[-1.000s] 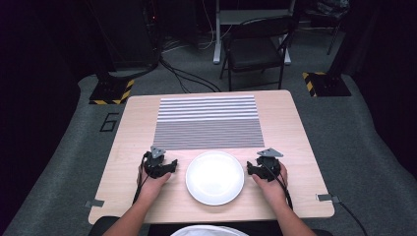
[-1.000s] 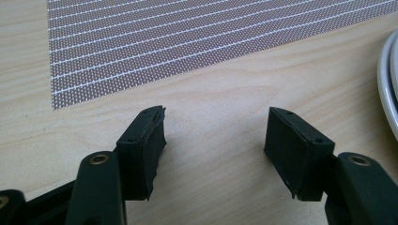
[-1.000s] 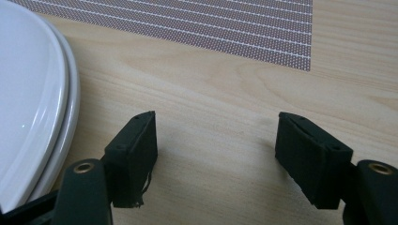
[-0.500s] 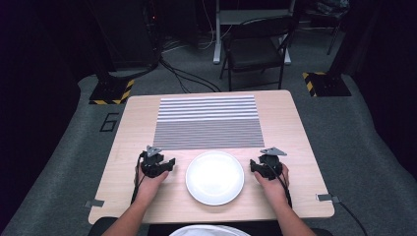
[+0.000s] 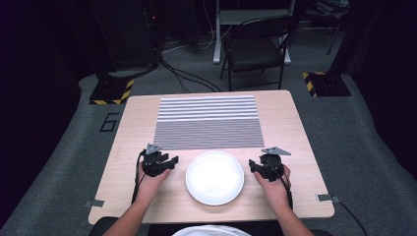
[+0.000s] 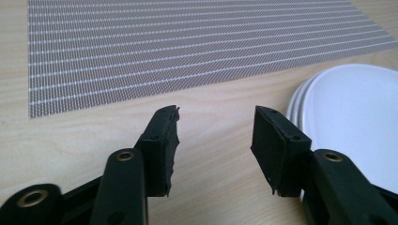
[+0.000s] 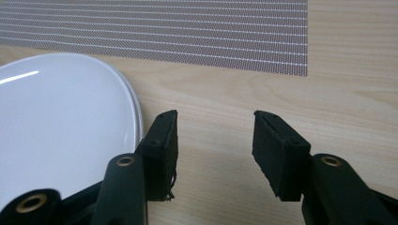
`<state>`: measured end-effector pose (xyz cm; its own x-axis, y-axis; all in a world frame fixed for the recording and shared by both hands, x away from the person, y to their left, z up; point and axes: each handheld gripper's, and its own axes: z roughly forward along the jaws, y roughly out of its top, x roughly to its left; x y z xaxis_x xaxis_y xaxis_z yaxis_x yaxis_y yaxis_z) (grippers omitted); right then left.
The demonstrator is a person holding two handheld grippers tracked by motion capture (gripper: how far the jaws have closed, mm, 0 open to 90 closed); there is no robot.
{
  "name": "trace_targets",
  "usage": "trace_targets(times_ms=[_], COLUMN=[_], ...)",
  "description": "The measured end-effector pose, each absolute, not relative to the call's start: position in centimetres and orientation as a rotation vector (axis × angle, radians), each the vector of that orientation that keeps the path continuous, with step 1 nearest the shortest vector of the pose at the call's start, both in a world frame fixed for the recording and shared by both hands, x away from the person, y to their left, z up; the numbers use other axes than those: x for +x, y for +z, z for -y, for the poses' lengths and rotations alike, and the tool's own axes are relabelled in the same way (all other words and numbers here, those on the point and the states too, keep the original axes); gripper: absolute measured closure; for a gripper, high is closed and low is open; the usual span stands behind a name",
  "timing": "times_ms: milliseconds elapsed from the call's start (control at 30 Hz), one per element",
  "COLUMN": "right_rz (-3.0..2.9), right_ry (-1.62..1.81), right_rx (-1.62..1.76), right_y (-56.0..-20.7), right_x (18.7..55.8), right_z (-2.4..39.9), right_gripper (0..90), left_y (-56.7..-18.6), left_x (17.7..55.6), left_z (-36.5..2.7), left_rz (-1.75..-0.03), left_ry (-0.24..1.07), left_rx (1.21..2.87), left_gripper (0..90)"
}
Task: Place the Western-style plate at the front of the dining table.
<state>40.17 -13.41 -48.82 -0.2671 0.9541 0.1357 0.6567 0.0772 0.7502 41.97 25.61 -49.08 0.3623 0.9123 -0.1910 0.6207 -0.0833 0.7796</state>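
My left gripper sits just left of the white plates, jaws closing in with nothing between them. The plates rest stacked on the counter, below the striped mat. Right gripper, just right of them, likewise closing in empty.

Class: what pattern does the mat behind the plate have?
Grey with thin white stripes on the mat, clearest in the left gripper view.
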Motion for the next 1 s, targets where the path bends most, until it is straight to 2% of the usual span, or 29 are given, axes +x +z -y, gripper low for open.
trace_targets(times_ms=[233,600,1000], right_rz=[-1.945,-1.932,-1.988], right_ry=[1.112,1.199,1.178], right_rx=[1.621,1.619,1.635], right_y=[-47.5,-46.9,-48.6], right_x=[39.5,38.9,38.2], right_z=[12.9,11.7,10.8], right_gripper=[53.3,52.8,52.9], left_y=[-47.4,-47.8,-48.9], left_x=[41.5,40.7,39.5], left_z=[-25.3,-24.6,-24.1], left_rz=[-1.32,-1.319,-1.29], left_ry=[0.461,0.37,0.278], left_rx=[1.767,1.751,1.775], left_gripper=[51.4,53.9,56.3])
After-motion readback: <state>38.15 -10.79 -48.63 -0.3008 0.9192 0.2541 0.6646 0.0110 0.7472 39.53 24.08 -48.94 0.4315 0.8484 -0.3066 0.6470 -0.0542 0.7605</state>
